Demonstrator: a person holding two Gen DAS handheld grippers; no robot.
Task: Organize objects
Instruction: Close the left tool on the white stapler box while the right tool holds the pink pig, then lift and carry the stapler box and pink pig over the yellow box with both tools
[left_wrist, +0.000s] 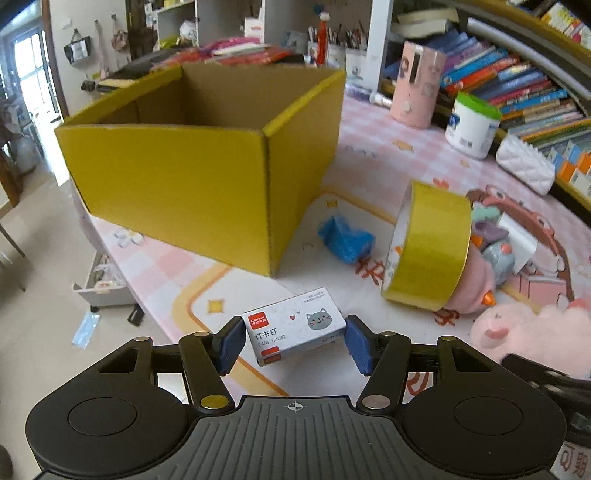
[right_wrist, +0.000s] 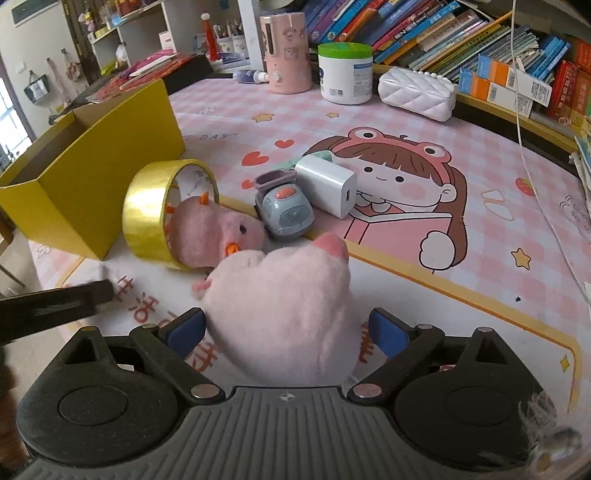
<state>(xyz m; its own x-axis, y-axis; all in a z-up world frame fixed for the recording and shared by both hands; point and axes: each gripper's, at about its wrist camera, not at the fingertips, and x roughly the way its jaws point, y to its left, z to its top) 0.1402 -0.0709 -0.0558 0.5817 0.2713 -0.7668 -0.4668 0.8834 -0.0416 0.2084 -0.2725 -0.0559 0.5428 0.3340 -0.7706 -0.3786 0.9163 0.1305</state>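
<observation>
Yellow cardboard box (left_wrist: 177, 173) stands open on the pink table mat (right_wrist: 424, 280), and what I can see of its inside looks bare, so I judge the sorting has barely begun. My left gripper (left_wrist: 295, 341) pinches the small box of staples (left_wrist: 293, 326) by its two short ends, both blue pads against it, just in front of the yellow box; I take this as the first thing on its way in. My right gripper (right_wrist: 288, 332) is spread wide around the pale pink plush (right_wrist: 284, 310), which sits between the pads with a gap showing at the right one, so nothing is gripped there yet. Everything else waits loose on the mat: the roll of yellow tape (right_wrist: 147, 210) propped over a second pink plush (right_wrist: 218, 229), the grey toy car (right_wrist: 284, 208), the white charger (right_wrist: 328, 184) and a blue crumpled thing (left_wrist: 345, 238) beside the box.
</observation>
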